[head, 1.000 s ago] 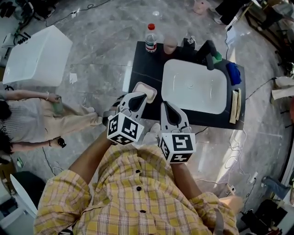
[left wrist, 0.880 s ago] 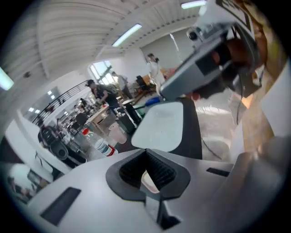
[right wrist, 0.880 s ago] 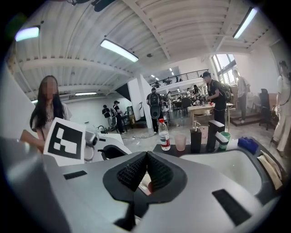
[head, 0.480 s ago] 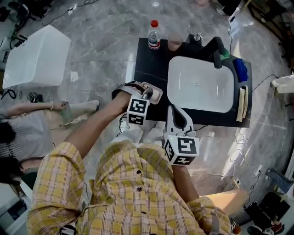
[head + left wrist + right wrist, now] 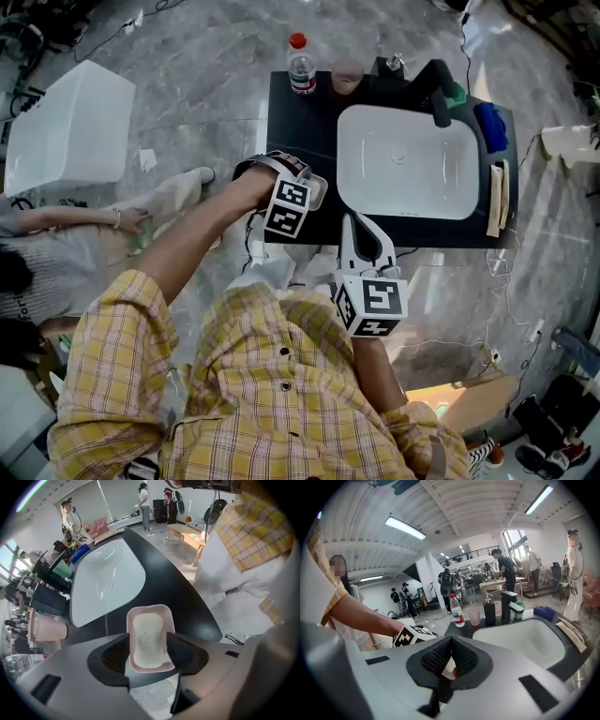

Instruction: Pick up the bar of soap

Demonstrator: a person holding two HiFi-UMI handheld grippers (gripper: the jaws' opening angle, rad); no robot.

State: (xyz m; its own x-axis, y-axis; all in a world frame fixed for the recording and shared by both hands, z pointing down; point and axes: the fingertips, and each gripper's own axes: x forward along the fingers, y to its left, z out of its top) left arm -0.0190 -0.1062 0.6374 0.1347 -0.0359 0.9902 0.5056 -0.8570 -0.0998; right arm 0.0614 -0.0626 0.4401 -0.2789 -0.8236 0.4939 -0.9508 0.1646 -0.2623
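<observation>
The left gripper (image 5: 150,651) points straight down over the front left corner of the black rectangular surface (image 5: 300,122). Its jaws stand wide apart and have just been opening. Between them, in the left gripper view, lies the pale cream oval bar of soap (image 5: 147,637), resting flat in a shallow pink plastic soap dish (image 5: 166,616) with rounded corners. The ribbed black pads (image 5: 115,656) flank the near end of the dish, one on each long side. They seem to stand just clear of its rim, though the wide-angle view leaves that contact unsure. Nothing presses on the soap itself.

From the head view, the dish sits just left of the white rectangular basin (image 5: 408,159) sunk in the surface, and the left gripper's marker cube covers most of it.

The right gripper (image 5: 356,225) is held at the front edge of the surface, below the basin, pointing forward and somewhat down. Its jaws are together, with nothing gripped between them in the right gripper view.

Along the back edge of the surface stand a clear plastic bottle with a red cap (image 5: 300,66), a translucent pink cup (image 5: 347,77) and a black faucet (image 5: 436,89) that reaches over the basin. A blue cloth (image 5: 489,127) lies at the basin's right.
</observation>
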